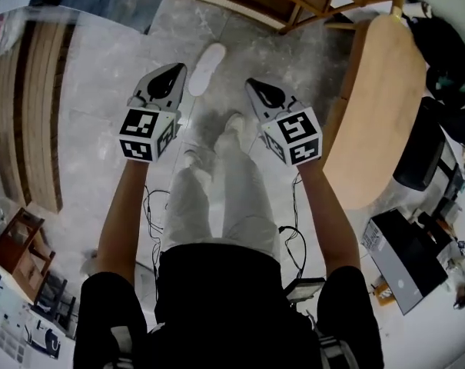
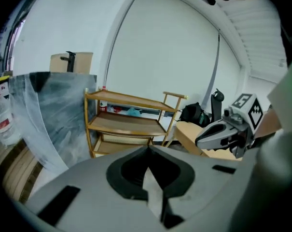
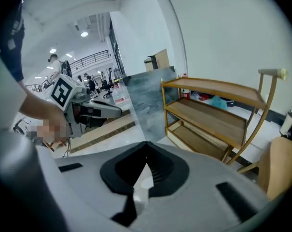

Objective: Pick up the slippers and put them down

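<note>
Left gripper (image 1: 177,69), right gripper (image 1: 251,84) hovering side by side, jaws of both closing together, gripping nothing; white slipper (image 1: 205,68) lying on floor (image 1: 109,75) between them.

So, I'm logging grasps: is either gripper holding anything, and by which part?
Nothing is held: the left gripper and right gripper both have jaws shut and empty; a white slipper lies on the grey floor.

Left tool (image 1: 173,71), right tool (image 1: 255,88): jaws together, arms extended.

Matt white slipper (image 1: 207,68), grey marbled stone-look floor (image 1: 109,75) with slight sheen, smooth light-wood rack (image 2: 129,124) and tabletop (image 1: 382,106).
</note>
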### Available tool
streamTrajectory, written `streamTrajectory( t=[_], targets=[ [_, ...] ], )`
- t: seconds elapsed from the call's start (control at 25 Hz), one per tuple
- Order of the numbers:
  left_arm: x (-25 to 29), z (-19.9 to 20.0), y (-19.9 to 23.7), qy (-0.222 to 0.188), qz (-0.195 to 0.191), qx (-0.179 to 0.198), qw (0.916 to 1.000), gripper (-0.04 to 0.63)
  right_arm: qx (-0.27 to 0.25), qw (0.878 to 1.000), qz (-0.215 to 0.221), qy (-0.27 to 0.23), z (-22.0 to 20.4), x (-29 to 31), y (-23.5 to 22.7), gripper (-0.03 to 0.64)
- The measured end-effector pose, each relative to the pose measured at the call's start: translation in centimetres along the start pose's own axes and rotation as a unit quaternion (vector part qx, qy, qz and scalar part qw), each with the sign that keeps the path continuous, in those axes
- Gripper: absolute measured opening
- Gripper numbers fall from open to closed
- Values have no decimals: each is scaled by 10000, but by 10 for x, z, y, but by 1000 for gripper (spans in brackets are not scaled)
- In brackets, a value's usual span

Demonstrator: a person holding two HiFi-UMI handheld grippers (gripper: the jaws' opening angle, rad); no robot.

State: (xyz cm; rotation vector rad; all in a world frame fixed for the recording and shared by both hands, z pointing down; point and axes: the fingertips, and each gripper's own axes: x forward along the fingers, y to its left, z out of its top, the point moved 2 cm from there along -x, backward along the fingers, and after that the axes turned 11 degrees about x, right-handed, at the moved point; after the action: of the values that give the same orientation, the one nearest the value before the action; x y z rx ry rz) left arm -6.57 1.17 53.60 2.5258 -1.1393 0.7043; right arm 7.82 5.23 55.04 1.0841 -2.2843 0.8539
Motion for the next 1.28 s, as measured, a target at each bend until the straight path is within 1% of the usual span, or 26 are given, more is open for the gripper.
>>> streamTrajectory(
  t=[0.16, 0.28, 0.48, 0.64, 0.84, 0.92, 1.0, 1.28],
  targets=[
    [-45, 39, -2, -73, 52, -61, 9999, 6, -106, 9999, 27, -78, 40, -31, 32, 0],
    [-77, 68, -9, -189, 90, -78, 9998, 6, -215, 9995, 9, -248, 71, -56, 56, 0],
    [-126, 103, -20, -375, 220, -198, 9989, 6, -369, 9981, -33, -485, 105, -95, 92, 0],
    [-160, 120, -26, -528, 271, -189, 9981, 6, -493, 9971, -24, -586, 118, -121, 115, -2],
    [-203, 141, -37, -671, 267, -77, 9974, 6, -490, 9948, -79, -889, 135, -150, 143, -2],
    [-221, 148, -41, -753, 259, -17, 9968, 6, -496, 9939, -142, -979, 140, -161, 154, 0],
    [-237, 155, -44, -917, 282, 53, 9954, 6, -547, 9927, -245, -1043, 143, -170, 165, -2],
    [-288, 166, -60, -1272, 316, 213, 9911, 6, -879, 9867, -457, -1289, 148, -205, 213, -2]
  ],
)
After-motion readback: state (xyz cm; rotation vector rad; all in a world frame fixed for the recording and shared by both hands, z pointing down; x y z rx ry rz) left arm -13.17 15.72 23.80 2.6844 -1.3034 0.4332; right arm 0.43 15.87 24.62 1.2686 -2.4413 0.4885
